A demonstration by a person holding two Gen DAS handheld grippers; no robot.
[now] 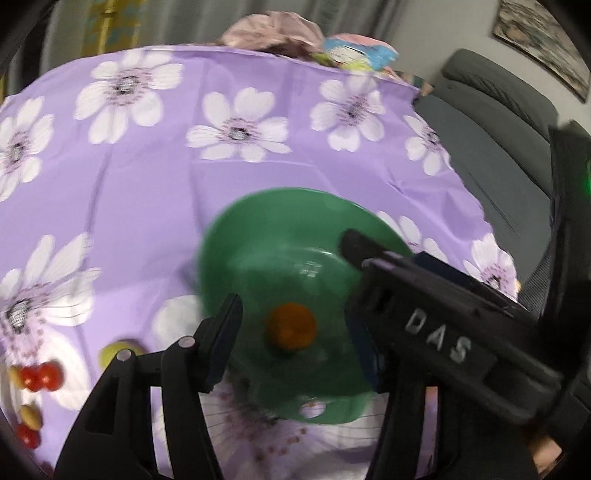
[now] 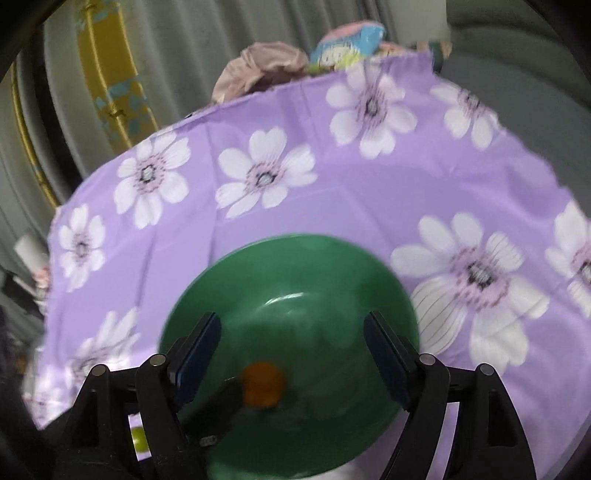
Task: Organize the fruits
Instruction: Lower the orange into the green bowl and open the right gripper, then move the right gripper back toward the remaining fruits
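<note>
While both cameras look down along their black fingers, the right gripper stands spread wide over a green bowl, its blue-padded fingers apart and pressing on nothing. Just below and between them, a small orange fruit lies on the bowl's floor, loose from either tool. From the left wrist view, the left gripper is also released, its jaws apart on either side of the same orange fruit without touching it; the other gripper crosses the right of that picture as a dark body marked with raised letters. At the lower left of that view, small fruits lie on the cloth outside the green bowl: a yellow-green one just beside the left finger, then red ones and tan ones farther left. Under everything spreads a lilac tablecloth printed with large white flowers. Beyond its far edge sit a crumpled pinkish cloth and a colourful package, with a grey sofa to the right and pale curtains behind.
</note>
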